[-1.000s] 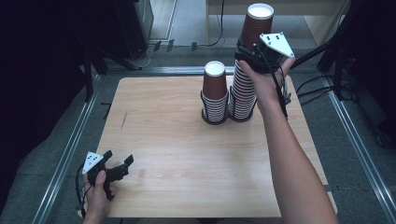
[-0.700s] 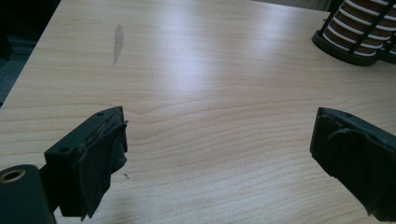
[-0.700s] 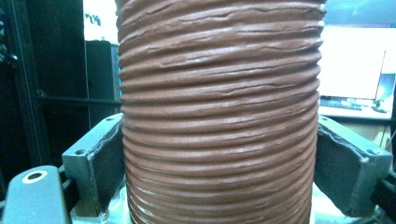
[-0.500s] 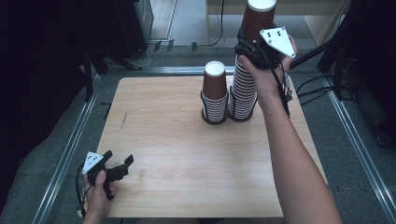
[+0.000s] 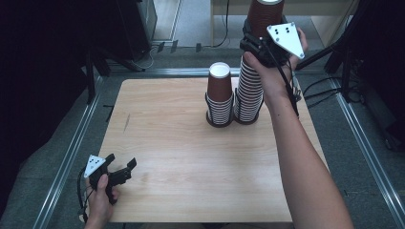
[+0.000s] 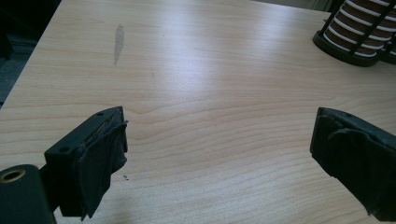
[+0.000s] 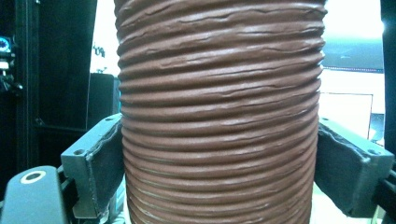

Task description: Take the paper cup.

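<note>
A brown ribbed paper cup is held above the tall stack of cups at the back right of the wooden table. My right gripper is shut on that cup, its pads pressing both sides. A shorter stack with a white-lidded cup on top stands just left of the tall one, each in a black wire holder. My left gripper rests low at the table's front left corner, open, with bare wood between its jaws.
Metal rails run along both sides of the table. Cables lie off the right edge. A small dark mark stains the wood at the left. Bare tabletop stretches from the stacks to the front edge.
My right gripper has risen with the brown cup, whose top now leaves the high view. The left gripper has stayed put.
</note>
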Demonstrator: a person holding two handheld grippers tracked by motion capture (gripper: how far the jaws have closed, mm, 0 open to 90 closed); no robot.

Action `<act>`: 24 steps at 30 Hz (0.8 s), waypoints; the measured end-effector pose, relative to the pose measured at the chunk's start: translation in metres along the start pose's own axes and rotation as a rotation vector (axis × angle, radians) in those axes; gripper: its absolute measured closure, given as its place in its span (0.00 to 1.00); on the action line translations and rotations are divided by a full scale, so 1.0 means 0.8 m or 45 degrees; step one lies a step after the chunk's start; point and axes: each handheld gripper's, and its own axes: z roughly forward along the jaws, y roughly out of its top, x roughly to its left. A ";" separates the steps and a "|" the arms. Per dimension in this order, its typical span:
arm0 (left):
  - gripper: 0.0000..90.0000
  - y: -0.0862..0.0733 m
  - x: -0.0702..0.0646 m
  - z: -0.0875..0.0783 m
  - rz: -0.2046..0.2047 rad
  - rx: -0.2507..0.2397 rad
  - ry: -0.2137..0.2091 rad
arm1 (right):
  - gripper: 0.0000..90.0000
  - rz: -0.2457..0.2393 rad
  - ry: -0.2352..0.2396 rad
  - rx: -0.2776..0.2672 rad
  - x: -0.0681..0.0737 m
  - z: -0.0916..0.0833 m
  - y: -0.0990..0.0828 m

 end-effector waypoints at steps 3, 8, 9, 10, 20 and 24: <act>0.04 0.000 0.000 0.000 0.000 -0.001 0.001 | 0.13 -0.018 0.006 -0.010 0.001 0.001 0.009; 0.04 0.000 -0.001 0.000 0.004 0.000 0.002 | 0.13 -0.007 0.024 -0.034 0.003 -0.005 0.024; 0.04 0.000 -0.001 0.000 0.004 0.000 0.002 | 0.13 -0.005 0.029 -0.033 0.004 -0.007 0.026; 0.04 0.000 -0.001 0.000 0.005 0.001 0.002 | 0.13 -0.006 0.038 -0.031 0.005 -0.010 0.027; 0.04 0.000 -0.001 0.000 0.006 0.001 0.005 | 0.13 -0.007 0.115 -0.027 0.015 -0.040 0.032; 0.04 0.000 -0.002 0.000 0.008 0.000 0.007 | 0.13 -0.013 0.132 -0.019 0.018 -0.054 0.030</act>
